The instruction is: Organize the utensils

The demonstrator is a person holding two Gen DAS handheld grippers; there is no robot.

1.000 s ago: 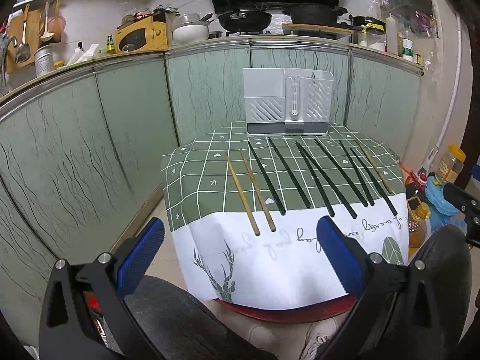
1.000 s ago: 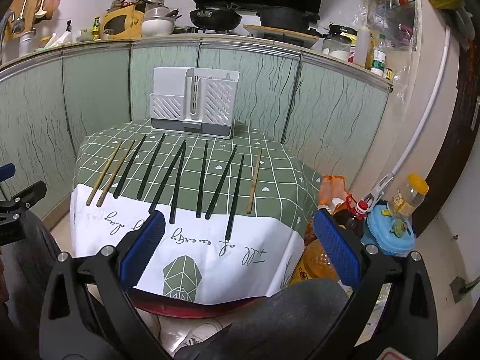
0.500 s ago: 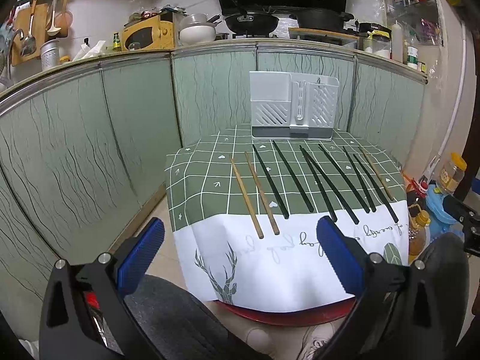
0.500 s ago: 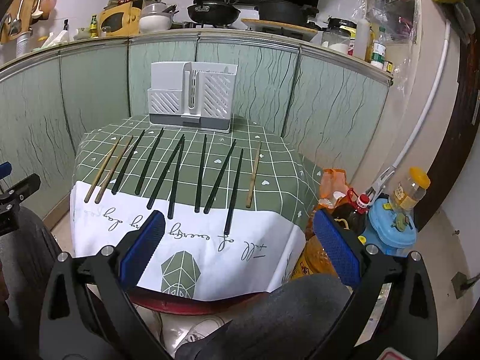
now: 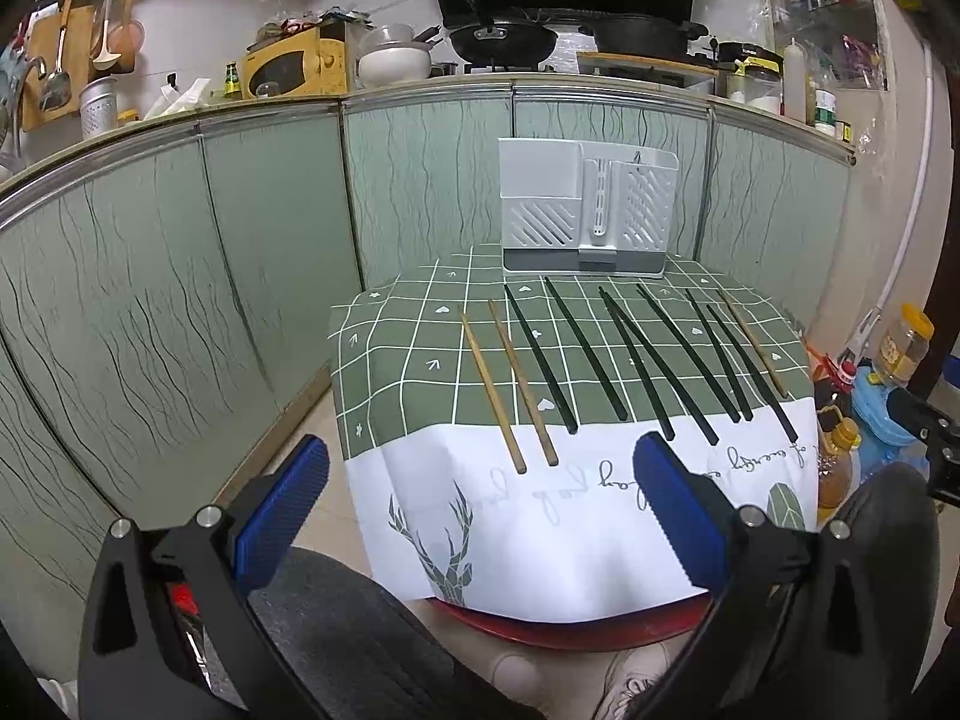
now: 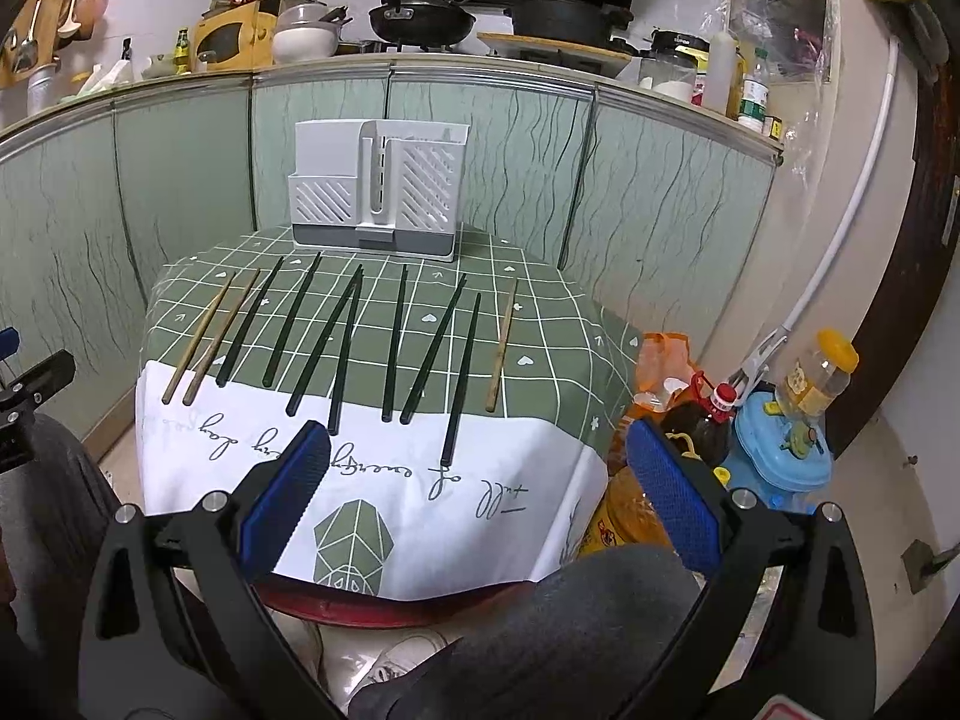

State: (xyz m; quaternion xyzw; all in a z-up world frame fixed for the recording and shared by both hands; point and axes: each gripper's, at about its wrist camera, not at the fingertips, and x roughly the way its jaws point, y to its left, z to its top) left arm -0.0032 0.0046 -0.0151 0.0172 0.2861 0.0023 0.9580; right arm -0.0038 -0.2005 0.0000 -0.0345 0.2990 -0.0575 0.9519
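Curved pale-green kitchen cabinet fronts (image 5: 240,276) wrap the background, and in front of them sits a small tabletop under a green-and-white checked cloth (image 5: 408,354), its near edge hanging down white with a deer print. At the far edge of that tabletop, upright, stands the white slotted plastic utensil holder on a grey base (image 5: 585,207), also clear from the right wrist view (image 6: 378,192).

Spread across the cloth between holder and near edge is a row of chopsticks, lying roughly lengthwise toward the cameras. A pair of tan wooden chopsticks (image 5: 507,387) lies at the left end, close together. Next come the long black chopsticks (image 5: 630,354), several of them fanned side by side, two crossing near their far tips. One single tan wooden chopstick (image 5: 753,342) closes the row at the right end.

The left hand-held gripper (image 5: 480,516) hangs low in front of the tabletop's near edge, blue pads spread wide, nothing between them; the wooden pair lies ahead and above, well apart. The right hand-held gripper (image 6: 477,504) is likewise wide apart and empty, off the near right side, the black chopsticks' near ends just beyond its left pad.
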